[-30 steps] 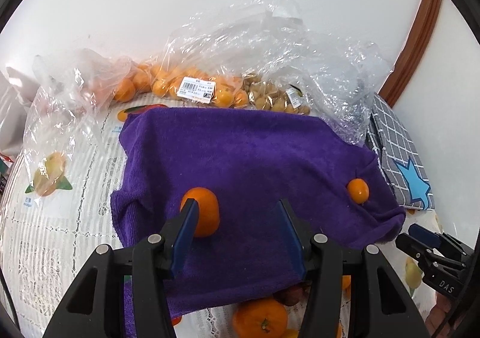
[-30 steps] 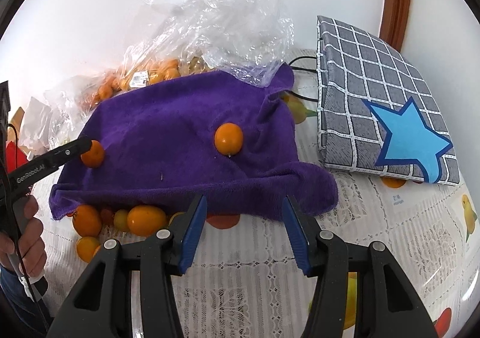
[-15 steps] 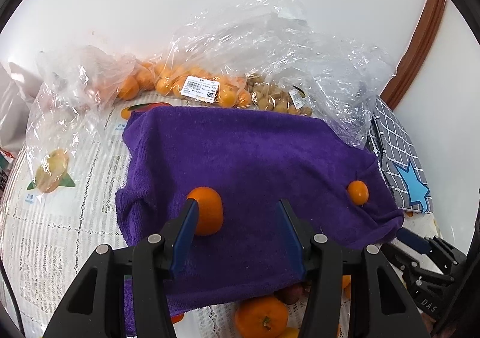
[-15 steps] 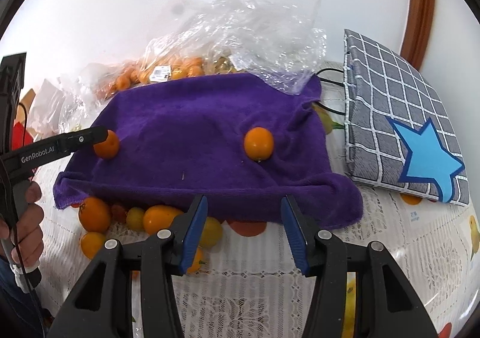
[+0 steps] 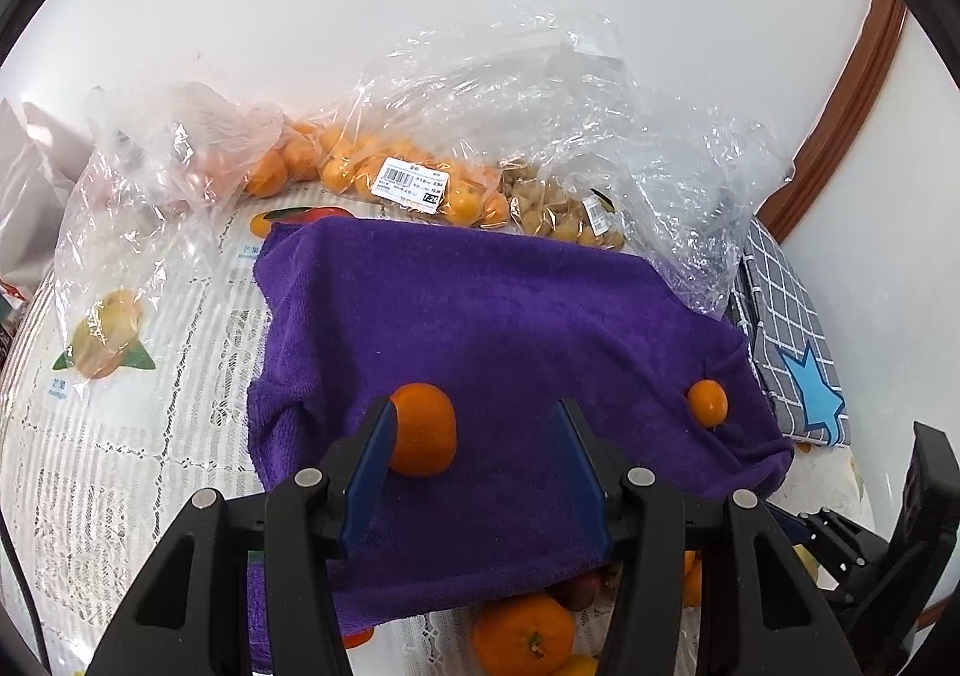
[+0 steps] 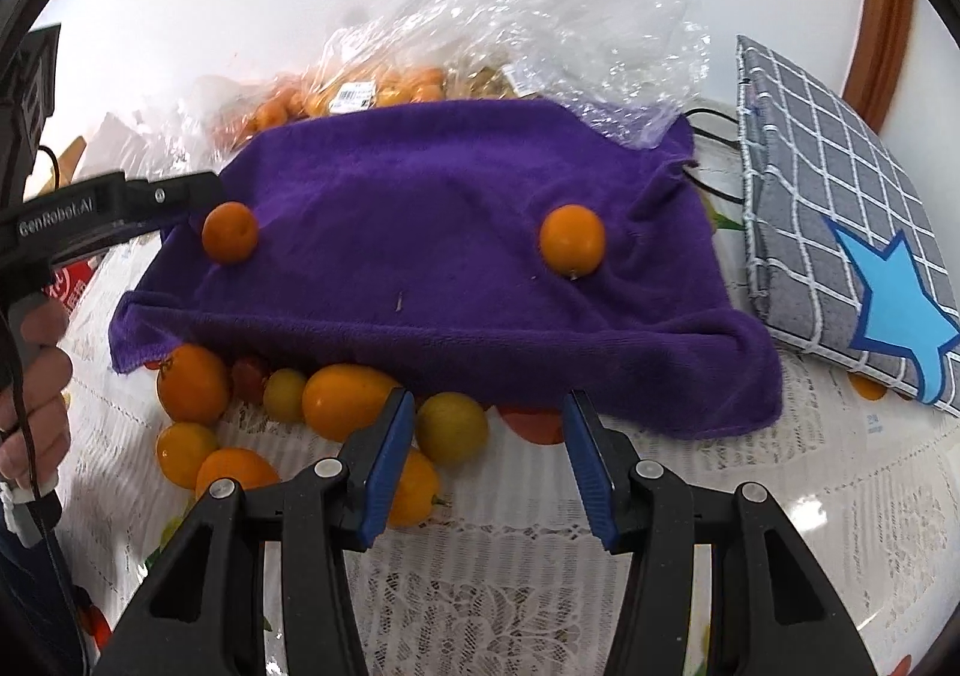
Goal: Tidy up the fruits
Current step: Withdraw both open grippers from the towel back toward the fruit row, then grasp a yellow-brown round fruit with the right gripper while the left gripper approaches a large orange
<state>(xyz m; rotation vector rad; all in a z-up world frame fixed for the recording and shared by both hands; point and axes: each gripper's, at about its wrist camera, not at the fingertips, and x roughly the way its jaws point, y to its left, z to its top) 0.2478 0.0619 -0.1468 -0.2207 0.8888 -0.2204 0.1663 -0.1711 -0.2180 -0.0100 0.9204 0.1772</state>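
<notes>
You are holding the left gripper point(image 5: 474, 448) with its fingers spread wide and gripping nothing, and a small orange point(image 5: 421, 430) is sitting on the purple towel point(image 5: 498, 316) just inside the left finger, appearing to touch its pad while a broad gap is showing to the right finger. A second small orange point(image 6: 571, 239) is resting on the towel well ahead of the right gripper point(image 6: 489, 451), slightly to the right of its fingers, which are also standing wide apart and empty. A loose pile of fruit point(image 6: 336, 403) is lying on the counter point(image 6: 480, 574) at the towel's near edge, just ahead of the right gripper's left finger. These fruits are looking light, round and smooth-skinned, so they are likely to roll on the soft towel and bruise under a hard squeeze; you are probably best closing gently across the widest part of the orange, centring it between both pads first.
</notes>
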